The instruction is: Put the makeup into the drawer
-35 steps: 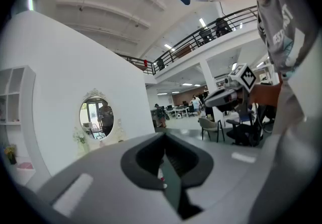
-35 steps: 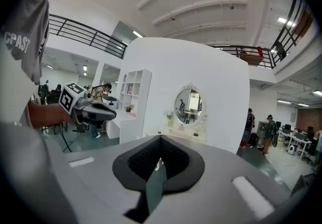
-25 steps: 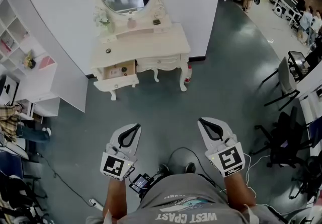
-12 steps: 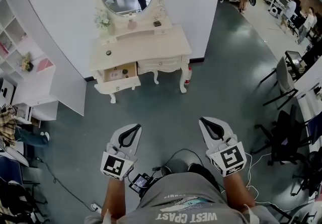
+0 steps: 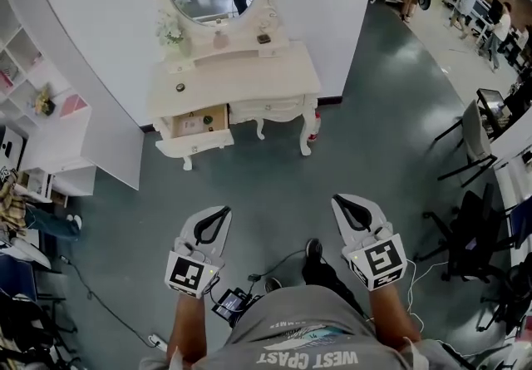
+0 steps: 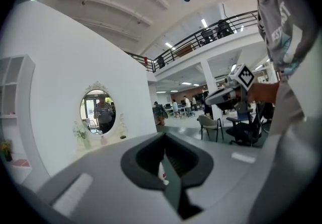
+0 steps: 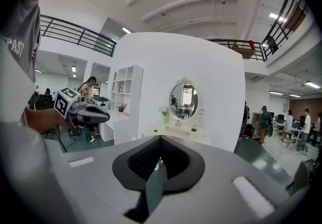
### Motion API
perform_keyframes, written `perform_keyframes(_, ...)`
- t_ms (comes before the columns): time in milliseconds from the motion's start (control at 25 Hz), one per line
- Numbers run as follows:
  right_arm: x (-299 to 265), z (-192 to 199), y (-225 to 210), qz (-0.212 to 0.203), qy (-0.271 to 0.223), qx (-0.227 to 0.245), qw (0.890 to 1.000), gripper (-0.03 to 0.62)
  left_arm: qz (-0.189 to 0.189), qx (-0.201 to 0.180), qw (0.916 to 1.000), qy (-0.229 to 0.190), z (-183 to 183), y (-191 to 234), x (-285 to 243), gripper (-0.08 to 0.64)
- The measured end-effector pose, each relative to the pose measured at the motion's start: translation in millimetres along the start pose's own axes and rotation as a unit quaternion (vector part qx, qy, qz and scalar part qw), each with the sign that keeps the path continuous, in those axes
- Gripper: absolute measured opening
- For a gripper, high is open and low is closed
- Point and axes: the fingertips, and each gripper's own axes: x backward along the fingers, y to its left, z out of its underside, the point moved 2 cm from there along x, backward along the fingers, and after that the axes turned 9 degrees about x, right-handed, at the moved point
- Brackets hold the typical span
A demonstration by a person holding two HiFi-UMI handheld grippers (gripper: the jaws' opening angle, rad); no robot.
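The drawer hangs open on the left side of the table. Small makeup sits on top, far from both claws. The left claw is closed tight and holds nothing. The right claw is the same. A closed claw could knock the makeup to the floor if it does not open first. The shirt seems to say "WEST COAST".

White dressing table, small dark object on top
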Motion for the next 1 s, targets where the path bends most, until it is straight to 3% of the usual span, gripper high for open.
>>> perform_keyframes(640, -98, 37, -155, -0.073, -0.017, 0.006, 0.997, 0.002, -0.114, -0.016, 0.9931, 0.019, -21, 41, -141, 0.002)
perform_keyframes(1000, -124, 65, -219, -0.077, -0.004, -0.002, 0.997, 0.002, -0.12, -0.032, 0.9916, 0.035, -27, 49, -211, 0.002)
